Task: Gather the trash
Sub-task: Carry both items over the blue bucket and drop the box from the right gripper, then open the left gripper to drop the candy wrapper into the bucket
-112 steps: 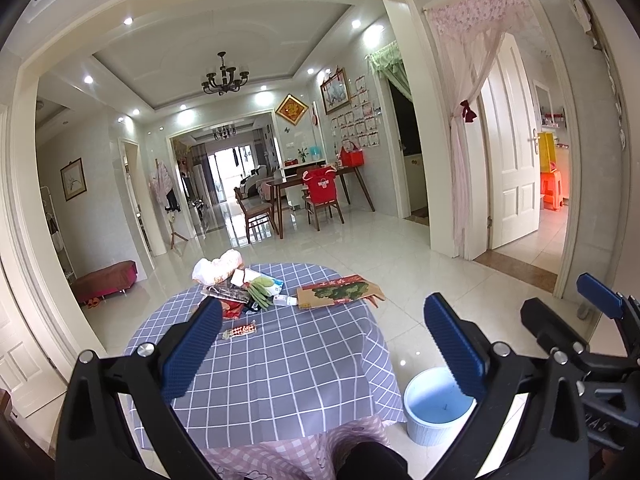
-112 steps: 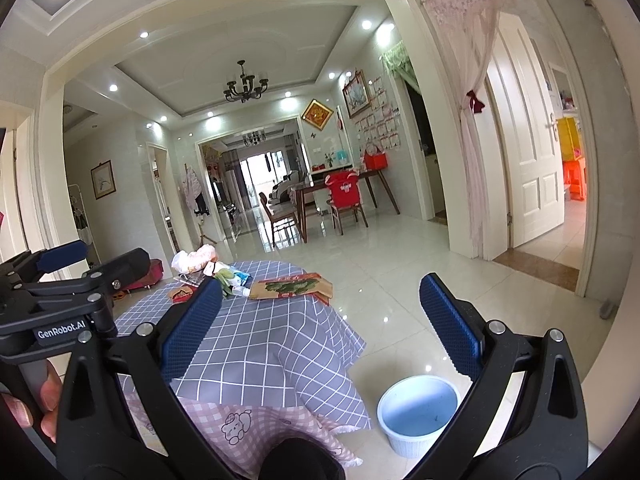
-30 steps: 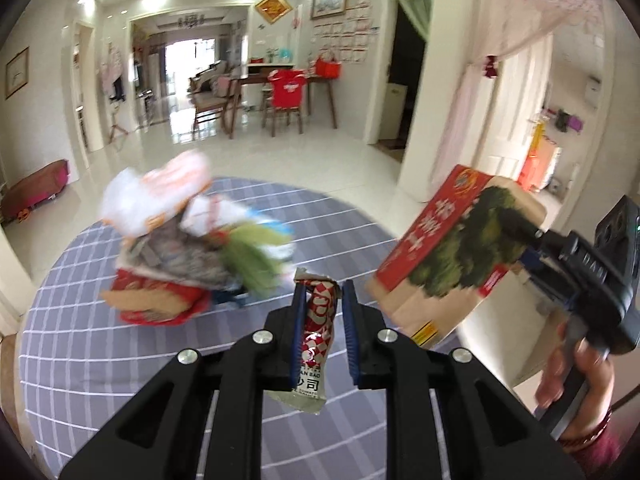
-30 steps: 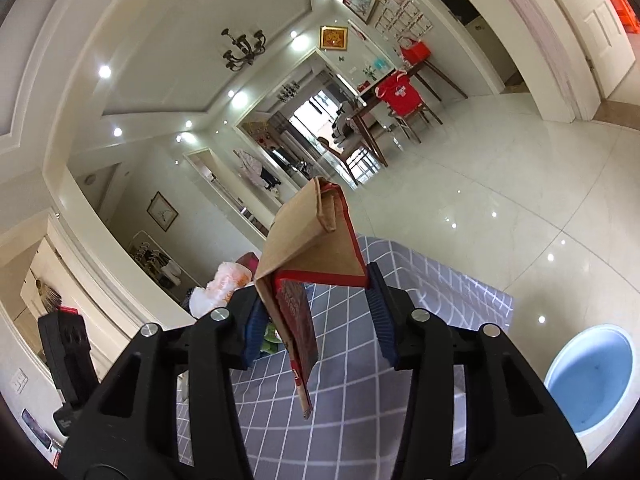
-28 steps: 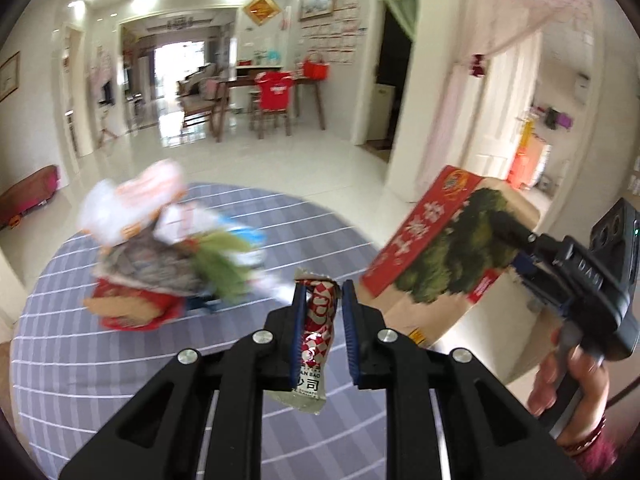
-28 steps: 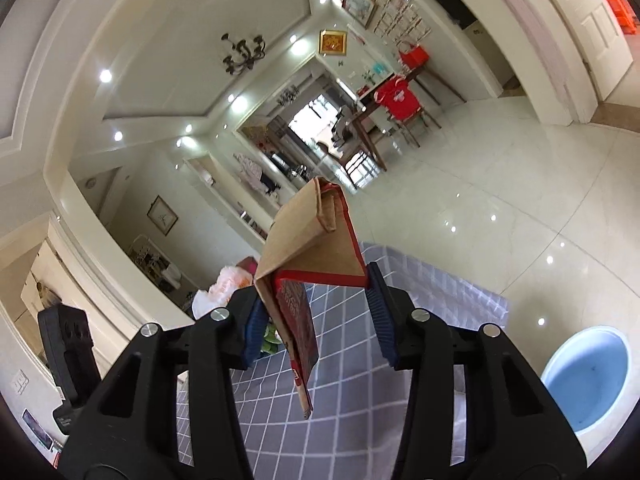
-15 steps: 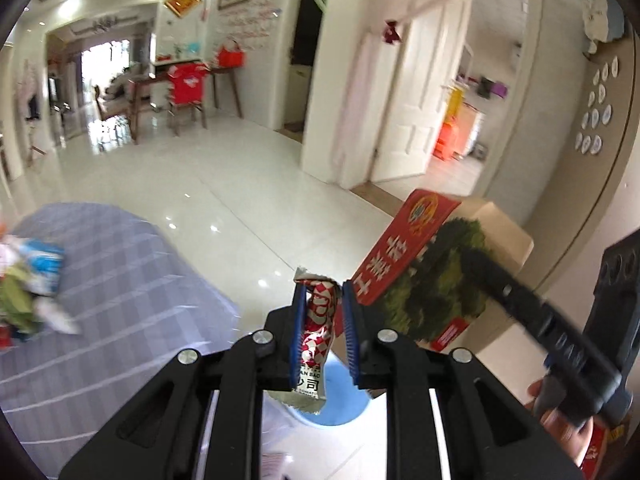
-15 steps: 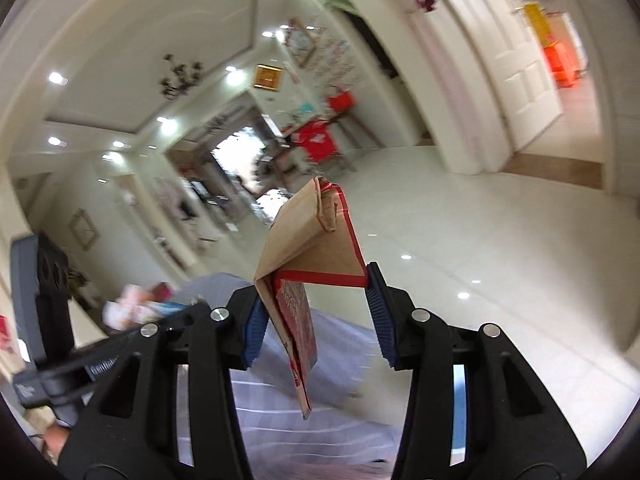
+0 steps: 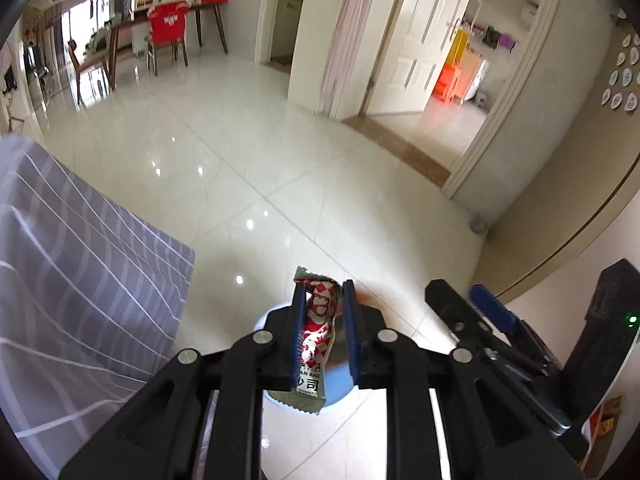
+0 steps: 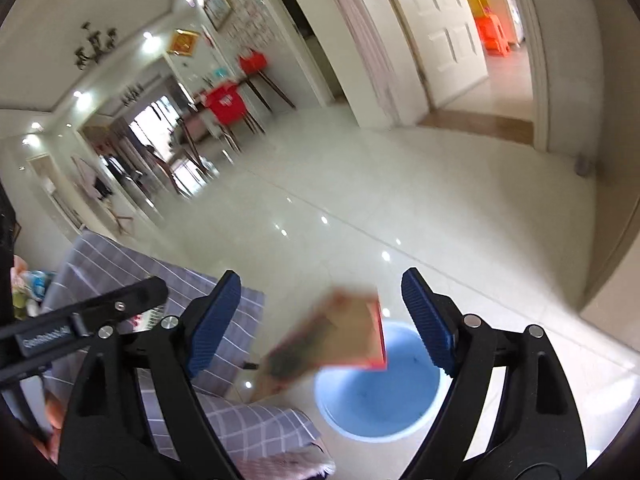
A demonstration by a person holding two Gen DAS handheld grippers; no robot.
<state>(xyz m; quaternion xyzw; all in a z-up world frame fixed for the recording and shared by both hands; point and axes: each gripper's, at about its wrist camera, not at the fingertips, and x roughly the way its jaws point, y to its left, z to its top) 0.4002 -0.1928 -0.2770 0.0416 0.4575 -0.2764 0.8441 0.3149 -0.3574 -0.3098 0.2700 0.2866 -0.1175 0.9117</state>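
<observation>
My left gripper [image 9: 322, 322] is shut on a red-and-white snack wrapper [image 9: 314, 344], held over the light blue bin [image 9: 340, 384] on the floor, which its fingers mostly hide. The jaws of my right gripper [image 10: 322, 320] are opening and stand wide apart. A brown paper bag with a red edge [image 10: 332, 336], blurred, is loose in the air between and below them, just above the blue bin [image 10: 376, 392]. The pads do not touch it. The right gripper's blue pads [image 9: 490, 312] also show at the lower right of the left wrist view.
The table's grey checked cloth [image 9: 72, 272] hangs at the left, close beside the bin. A pile of other trash [image 10: 24, 284] lies on the table at the far left. Glossy white floor tiles [image 9: 280, 152] stretch ahead toward doorways and a dining set [image 9: 168, 28].
Both grippers swung away from the table and down toward the bin. The right jaws spread and let go of the paper bag, which is now falling. The left still grips the wrapper.
</observation>
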